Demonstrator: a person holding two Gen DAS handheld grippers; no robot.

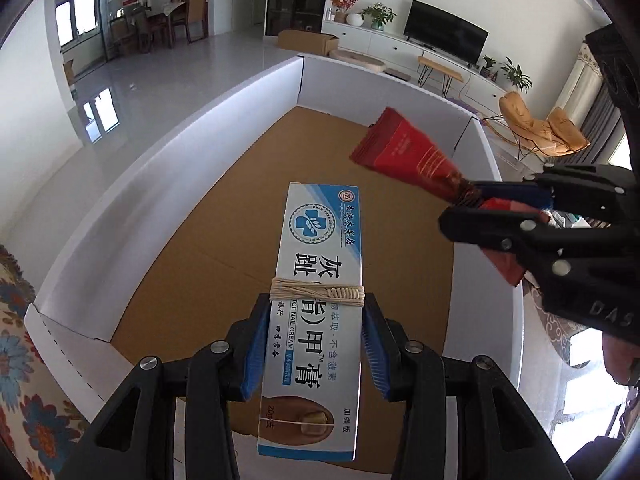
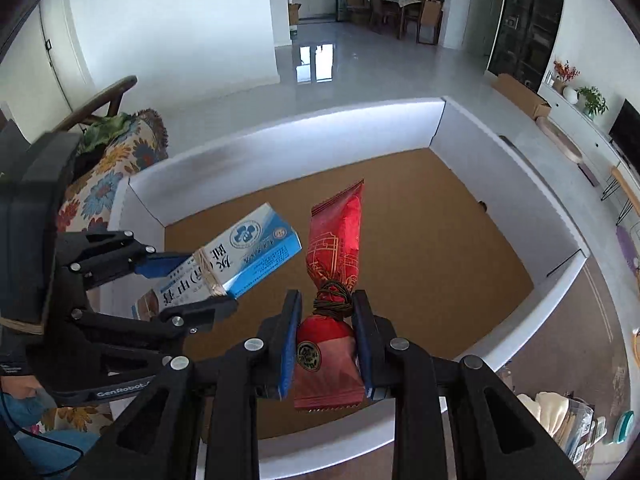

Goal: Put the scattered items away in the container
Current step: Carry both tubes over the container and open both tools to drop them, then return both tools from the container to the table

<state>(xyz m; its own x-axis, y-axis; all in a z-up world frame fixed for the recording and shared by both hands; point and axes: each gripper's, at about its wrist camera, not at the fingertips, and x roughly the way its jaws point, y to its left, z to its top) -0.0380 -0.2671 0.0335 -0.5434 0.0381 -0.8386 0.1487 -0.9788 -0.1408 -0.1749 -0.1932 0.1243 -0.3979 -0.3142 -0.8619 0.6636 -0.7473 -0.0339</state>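
Our left gripper jaws are nearly closed, clamped on the long sides of the nail cream box just below its string wrap; the box's long axis runs straight out ahead of the fingers. Our right gripper is pinched tight on the red snack packet at its tied waist, long axis also pointing forward. Both items hang over the brown floor of the white-walled container, side by side and apart, with the packet on the right. Nothing lies under either one, so we judge release is next; neither hand is clearly nearer.
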